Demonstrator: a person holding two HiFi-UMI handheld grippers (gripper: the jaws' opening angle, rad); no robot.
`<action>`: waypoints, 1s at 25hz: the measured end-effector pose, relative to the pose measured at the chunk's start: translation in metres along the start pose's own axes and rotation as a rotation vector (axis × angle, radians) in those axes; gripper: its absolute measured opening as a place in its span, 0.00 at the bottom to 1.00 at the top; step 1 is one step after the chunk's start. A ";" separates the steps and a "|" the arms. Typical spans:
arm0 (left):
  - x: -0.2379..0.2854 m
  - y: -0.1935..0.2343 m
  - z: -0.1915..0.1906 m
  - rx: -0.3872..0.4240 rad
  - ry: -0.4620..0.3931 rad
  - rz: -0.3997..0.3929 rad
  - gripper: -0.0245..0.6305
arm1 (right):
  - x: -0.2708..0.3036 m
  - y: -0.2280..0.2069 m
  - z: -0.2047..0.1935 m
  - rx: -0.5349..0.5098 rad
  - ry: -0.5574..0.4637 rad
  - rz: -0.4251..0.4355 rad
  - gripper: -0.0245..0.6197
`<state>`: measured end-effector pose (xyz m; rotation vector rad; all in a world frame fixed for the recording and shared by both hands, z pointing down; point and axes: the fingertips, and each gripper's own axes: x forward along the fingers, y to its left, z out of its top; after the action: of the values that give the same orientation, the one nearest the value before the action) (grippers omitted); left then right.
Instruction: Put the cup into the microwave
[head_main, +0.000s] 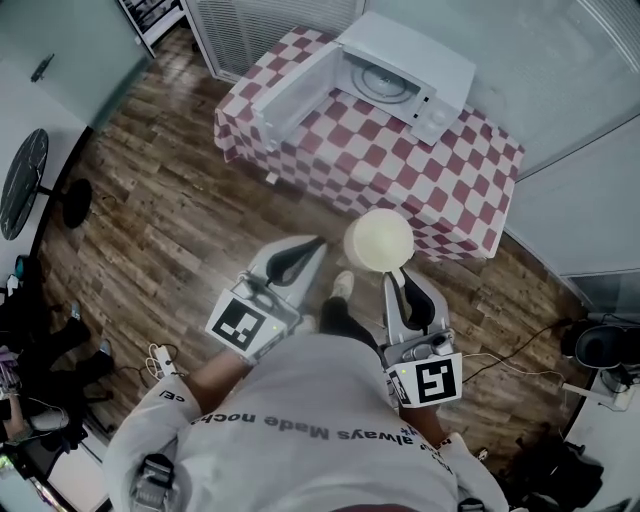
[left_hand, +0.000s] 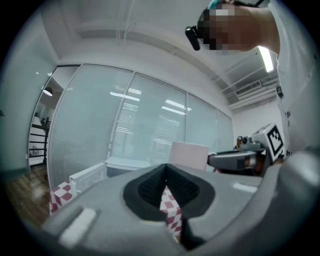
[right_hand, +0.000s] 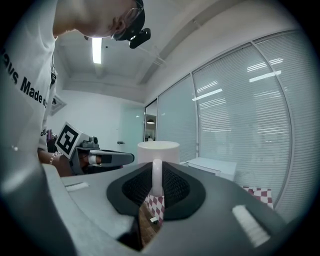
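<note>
Right tool (head_main: 399, 276) grips the cup (head_main: 379, 241) by its handle; left tool (head_main: 306, 252) closed, empty; open microwave (head_main: 400, 75) well apart; placing remains.

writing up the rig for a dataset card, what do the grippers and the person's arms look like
The left gripper and right gripper both have light grey moulded bodies that taper toward the jaws, which are lined with black ribbed pads. Each carries a cube with black-and-white square markers. The person wears a pale long-sleeved top with black lettering.
</note>
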<state>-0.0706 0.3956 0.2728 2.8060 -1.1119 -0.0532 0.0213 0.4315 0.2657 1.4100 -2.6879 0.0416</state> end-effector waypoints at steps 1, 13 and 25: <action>0.009 0.005 0.001 0.001 -0.001 0.008 0.04 | 0.005 -0.010 0.001 -0.002 -0.002 0.000 0.10; 0.129 0.028 0.010 -0.002 0.019 0.023 0.04 | 0.035 -0.146 0.012 -0.033 -0.023 -0.042 0.10; 0.189 0.046 0.006 -0.016 0.011 0.063 0.04 | 0.064 -0.192 0.007 -0.036 -0.014 0.022 0.10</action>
<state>0.0350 0.2326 0.2754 2.7518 -1.1906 -0.0411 0.1420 0.2692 0.2612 1.3758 -2.7016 -0.0149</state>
